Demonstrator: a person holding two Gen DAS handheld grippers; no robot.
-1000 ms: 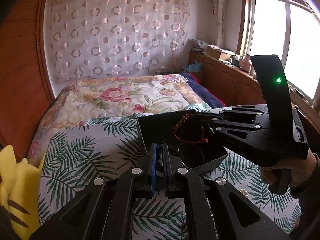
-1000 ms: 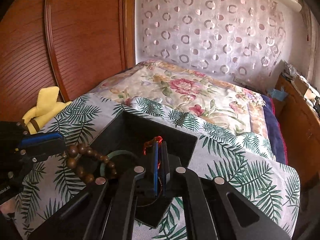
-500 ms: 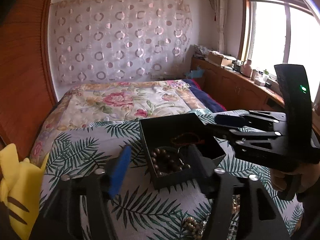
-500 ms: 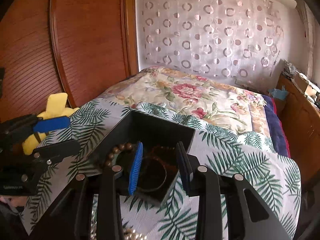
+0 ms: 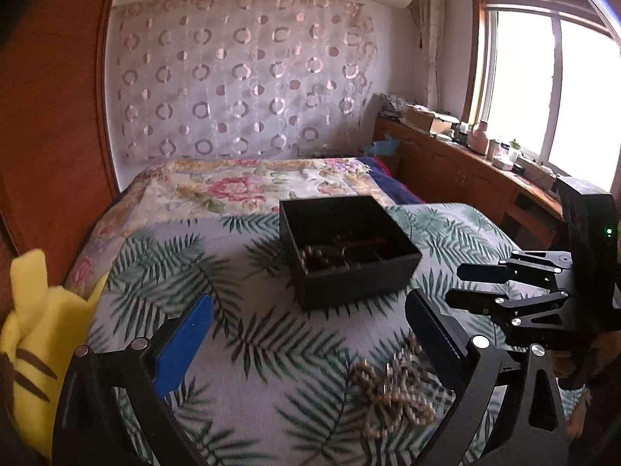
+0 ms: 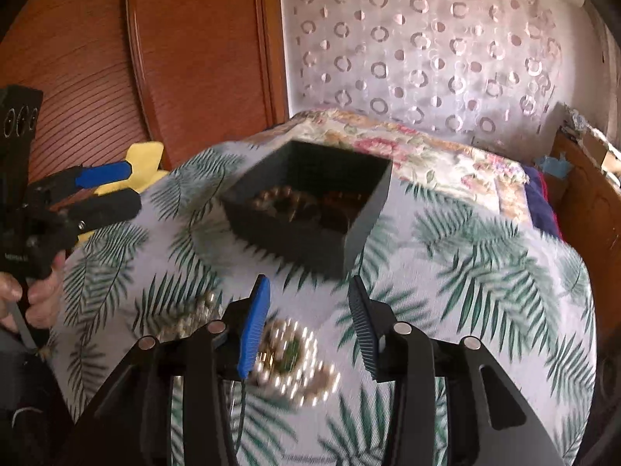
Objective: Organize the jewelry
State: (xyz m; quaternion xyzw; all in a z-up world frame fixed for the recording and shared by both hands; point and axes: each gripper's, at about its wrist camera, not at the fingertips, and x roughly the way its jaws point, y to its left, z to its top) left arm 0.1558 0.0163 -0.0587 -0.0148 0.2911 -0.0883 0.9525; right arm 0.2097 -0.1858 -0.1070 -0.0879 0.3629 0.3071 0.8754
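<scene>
A black open box (image 5: 349, 248) sits on the palm-leaf bedspread; it holds a brown bead bracelet (image 5: 314, 254) and a red cord bracelet (image 5: 361, 239). It also shows in the right wrist view (image 6: 310, 202). My left gripper (image 5: 306, 330) is open and empty, pulled back from the box. A blurred pile of beaded jewelry (image 5: 392, 392) lies just ahead of it. My right gripper (image 6: 310, 322) is open and empty above a pearl-like bead strand (image 6: 295, 365). Each gripper shows in the other's view: the right (image 5: 477, 283), the left (image 6: 104, 190).
A yellow plush toy (image 5: 35, 334) lies at the bed's left edge by the wooden headboard (image 6: 174, 58). A floral quilt (image 5: 233, 190) covers the far bed. A wooden counter with clutter (image 5: 458, 147) runs under the window on the right.
Both grippers opened over the box, leaving the brown beads and red cord inside, then pulled back toward me. The loose jewelry pile has come into view below them.
</scene>
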